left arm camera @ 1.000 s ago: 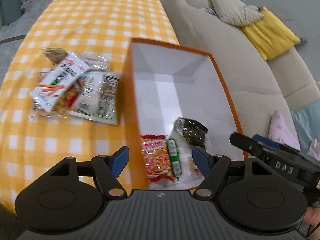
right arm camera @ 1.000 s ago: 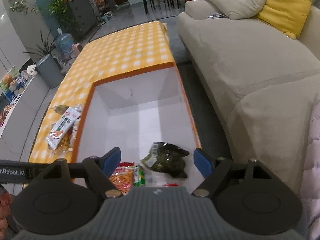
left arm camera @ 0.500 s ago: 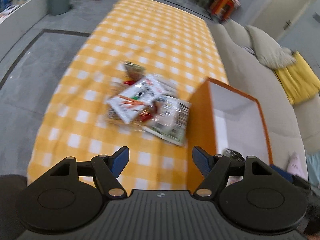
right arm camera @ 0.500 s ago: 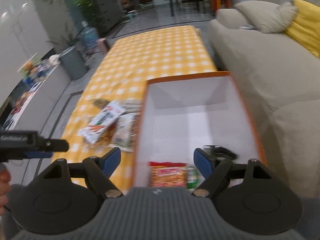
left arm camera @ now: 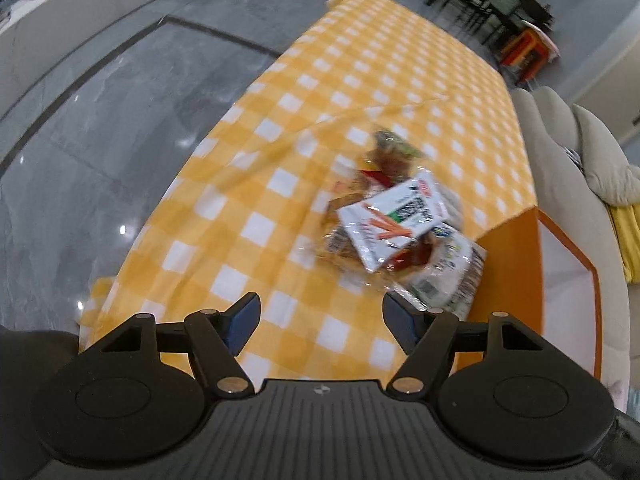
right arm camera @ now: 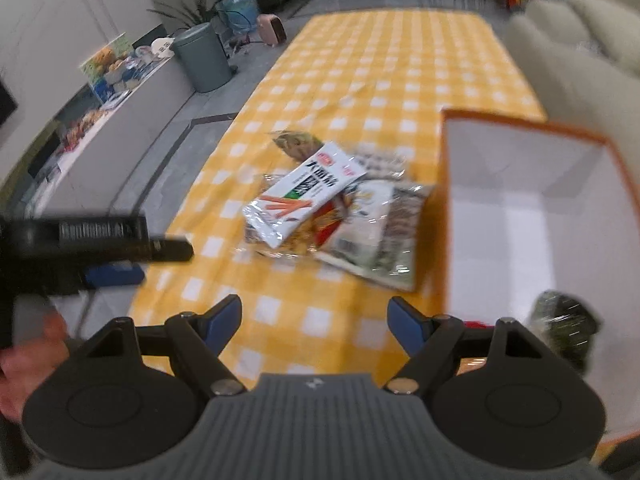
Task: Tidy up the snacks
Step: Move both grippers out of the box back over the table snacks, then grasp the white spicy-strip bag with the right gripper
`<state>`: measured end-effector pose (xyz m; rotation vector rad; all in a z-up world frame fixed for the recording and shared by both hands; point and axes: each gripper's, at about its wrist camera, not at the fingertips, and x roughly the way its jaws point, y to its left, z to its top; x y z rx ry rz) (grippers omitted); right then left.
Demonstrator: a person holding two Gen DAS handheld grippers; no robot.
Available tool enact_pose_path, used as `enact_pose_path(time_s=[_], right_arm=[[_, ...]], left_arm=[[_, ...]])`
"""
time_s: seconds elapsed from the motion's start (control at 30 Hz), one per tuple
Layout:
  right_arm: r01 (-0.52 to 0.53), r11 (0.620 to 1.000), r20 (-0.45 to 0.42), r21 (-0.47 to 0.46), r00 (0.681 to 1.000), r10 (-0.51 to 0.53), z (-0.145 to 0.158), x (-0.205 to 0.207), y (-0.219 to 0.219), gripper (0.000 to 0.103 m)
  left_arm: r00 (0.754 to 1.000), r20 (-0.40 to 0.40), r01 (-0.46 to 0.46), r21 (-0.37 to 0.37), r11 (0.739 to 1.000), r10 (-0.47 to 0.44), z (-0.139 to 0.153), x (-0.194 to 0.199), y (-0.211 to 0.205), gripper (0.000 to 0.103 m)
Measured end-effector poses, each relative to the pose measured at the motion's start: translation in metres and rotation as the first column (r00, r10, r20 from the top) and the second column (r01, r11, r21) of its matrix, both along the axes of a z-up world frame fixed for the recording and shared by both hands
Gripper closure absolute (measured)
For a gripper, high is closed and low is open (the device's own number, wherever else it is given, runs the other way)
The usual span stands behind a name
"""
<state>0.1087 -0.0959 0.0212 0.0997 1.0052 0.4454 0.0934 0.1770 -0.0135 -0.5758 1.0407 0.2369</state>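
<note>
Yellow-and-white checked cloth (left arm camera: 320,92) is covering the long table, and I am looking down on a loose pile of snack packets (right arm camera: 336,216) lying near its middle, a white packet with orange sticks (left arm camera: 394,216) sitting on top. My left gripper (left arm camera: 320,326) is hanging over bare cloth short of the pile, its jaws closing slightly yet well apart with nothing between them. My right gripper (right arm camera: 314,322) is also spread wide and empty. An orange box (right arm camera: 444,200) with white inside walls is standing just beside the pile, on its right, already holding a dark packet (right arm camera: 560,320). A beige sofa (left arm camera: 560,152) is running along the table's far side, and a grey bin (right arm camera: 202,58) is standing on the floor.
</note>
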Motion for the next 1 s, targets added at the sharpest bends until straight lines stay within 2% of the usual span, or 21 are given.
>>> enact_pose_path(time_s=[0.03, 0.1, 0.2, 0.27, 0.43, 0.53, 0.63, 0.83, 0.9, 1.0], right_arm=[[0.022, 0.999, -0.026, 0.034, 0.999, -0.021, -0.003, 0.009, 0.003, 0.024], [0.088, 0.988, -0.073, 0.123, 0.994, -0.08, -0.009, 0.023, 0.005, 0.005], [0.197, 0.942, -0.195, 0.273, 0.97, -0.147, -0.025, 0.047, 0.009, 0.006], [0.256, 0.91, -0.257, 0.325, 0.95, -0.176, -0.038, 0.066, 0.021, 0.007], [0.412, 0.877, -0.29, 0.248, 0.895, -0.339, -0.056, 0.101, 0.043, 0.007], [0.464, 0.853, -0.306, 0.239, 0.87, -0.387, -0.064, 0.116, 0.055, 0.007], [0.48, 0.838, -0.331, 0.258, 0.859, -0.39, -0.072, 0.129, 0.071, 0.01], [0.509, 0.852, -0.277, 0.12, 0.842, -0.464, -0.082, 0.146, 0.093, 0.016], [0.514, 0.854, -0.265, 0.082, 0.837, -0.478, -0.086, 0.148, 0.098, 0.026], [0.525, 0.849, -0.248, 0.06, 0.832, -0.497, -0.091, 0.15, 0.104, 0.032]], left_arm=[[1.0, -0.004, -0.017, -0.021, 1.0, 0.017, -0.004, 0.001, 0.006, 0.023], [0.999, -0.008, -0.05, -0.072, 0.996, 0.05, -0.013, 0.001, 0.019, 0.024], [0.994, -0.02, -0.108, -0.129, 0.986, 0.106, -0.024, -0.001, 0.037, 0.024], [0.991, -0.028, -0.13, -0.147, 0.981, 0.127, -0.029, -0.003, 0.044, 0.025], [0.988, -0.029, -0.155, -0.175, 0.972, 0.152, -0.034, -0.003, 0.056, 0.025], [0.984, -0.04, -0.176, -0.168, 0.97, 0.171, -0.037, 0.001, 0.059, 0.025], [0.981, -0.06, -0.19, -0.121, 0.974, 0.184, -0.04, 0.005, 0.059, 0.025], [0.976, -0.105, -0.2, -0.078, 0.977, 0.191, -0.049, 0.009, 0.059, 0.025], [0.976, -0.106, -0.197, -0.067, 0.978, 0.189, -0.047, 0.008, 0.06, 0.025], [0.979, -0.095, -0.189, -0.062, 0.98, 0.182, -0.044, 0.009, 0.06, 0.025]])
